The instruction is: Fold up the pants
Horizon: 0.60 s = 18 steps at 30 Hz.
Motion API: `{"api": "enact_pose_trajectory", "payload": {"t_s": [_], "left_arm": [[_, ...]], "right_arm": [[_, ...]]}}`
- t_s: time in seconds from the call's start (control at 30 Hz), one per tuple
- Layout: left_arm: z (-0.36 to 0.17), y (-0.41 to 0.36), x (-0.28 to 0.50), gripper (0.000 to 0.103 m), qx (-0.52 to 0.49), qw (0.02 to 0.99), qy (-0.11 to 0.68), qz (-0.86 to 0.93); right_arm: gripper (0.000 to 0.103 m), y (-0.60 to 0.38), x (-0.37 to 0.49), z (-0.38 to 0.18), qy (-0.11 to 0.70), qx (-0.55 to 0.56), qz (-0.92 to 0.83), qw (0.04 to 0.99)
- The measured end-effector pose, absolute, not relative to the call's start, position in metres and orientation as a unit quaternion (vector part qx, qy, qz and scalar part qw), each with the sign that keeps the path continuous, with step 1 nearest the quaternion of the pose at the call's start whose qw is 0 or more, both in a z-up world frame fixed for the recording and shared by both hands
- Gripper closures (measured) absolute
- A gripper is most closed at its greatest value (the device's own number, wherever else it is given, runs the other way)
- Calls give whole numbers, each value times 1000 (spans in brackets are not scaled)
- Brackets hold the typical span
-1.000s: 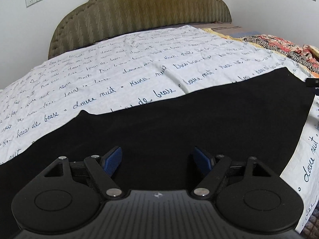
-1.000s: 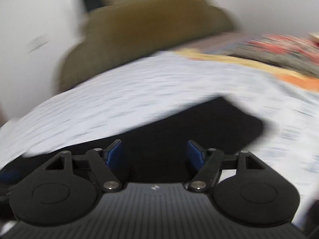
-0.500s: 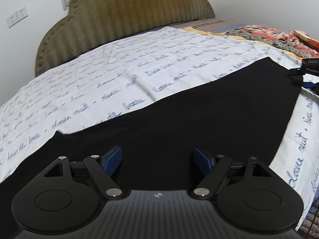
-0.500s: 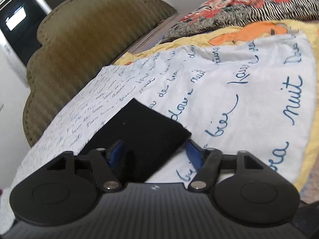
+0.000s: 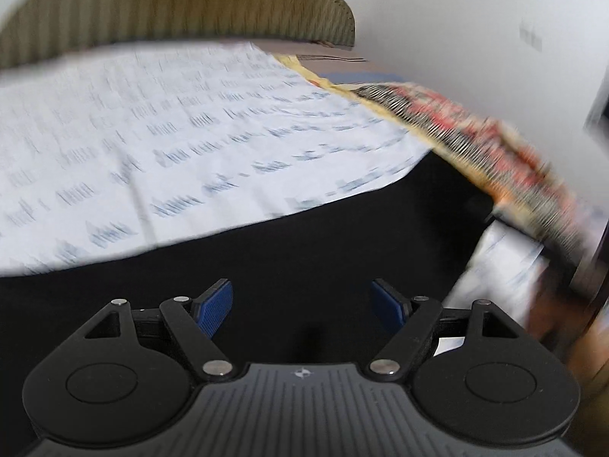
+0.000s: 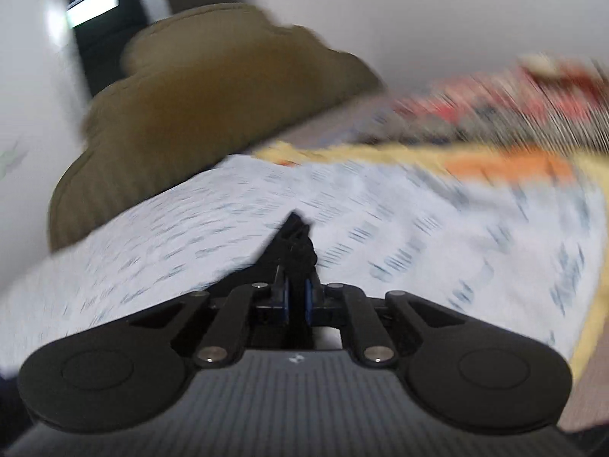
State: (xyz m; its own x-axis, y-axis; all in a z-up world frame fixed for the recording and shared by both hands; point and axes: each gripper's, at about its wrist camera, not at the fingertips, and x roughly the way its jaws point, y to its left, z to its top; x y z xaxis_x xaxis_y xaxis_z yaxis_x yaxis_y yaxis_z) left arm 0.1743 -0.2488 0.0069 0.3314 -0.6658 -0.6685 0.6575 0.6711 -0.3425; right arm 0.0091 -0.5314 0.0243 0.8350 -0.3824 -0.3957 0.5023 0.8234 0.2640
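The black pants (image 5: 304, 266) edge crosses the lettered bedsheet (image 5: 171, 133). Right tongs (image 6: 296, 299) are closing, pinching a pants corner; left tongs (image 5: 302, 304) are spread above the pants.

A home bedroom is showing in both views. A bed is filling the scene, with a padded olive headboard (image 5: 171, 3) standing against a plain white wall (image 5: 475, 19). A white sheet printed with blue cursive writing (image 5: 171, 144) is lying across the mattress, and a bright patterned quilt (image 5: 495, 144) is lying along its far edge.
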Motion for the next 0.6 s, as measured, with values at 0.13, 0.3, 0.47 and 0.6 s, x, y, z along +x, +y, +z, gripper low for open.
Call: {"api": "enact_pose_trajectory", "payload": {"t_s": [0.13, 0.3, 0.47, 0.6], "left_arm": [[4, -257, 202, 24, -132, 760, 471, -429], [-6, -262, 216, 18, -213, 739, 480, -421], [-32, -253, 230, 19, -286, 713, 507, -390], [-50, -245, 238, 71, -324, 679, 534, -385]], "right_arm": [[94, -474, 24, 40, 183, 56, -190, 963], [94, -409, 32, 43, 195, -30, -125, 972], [94, -360, 32, 42, 199, -60, -63, 976], [94, -328, 27, 37, 204, -111, -48, 972]]}}
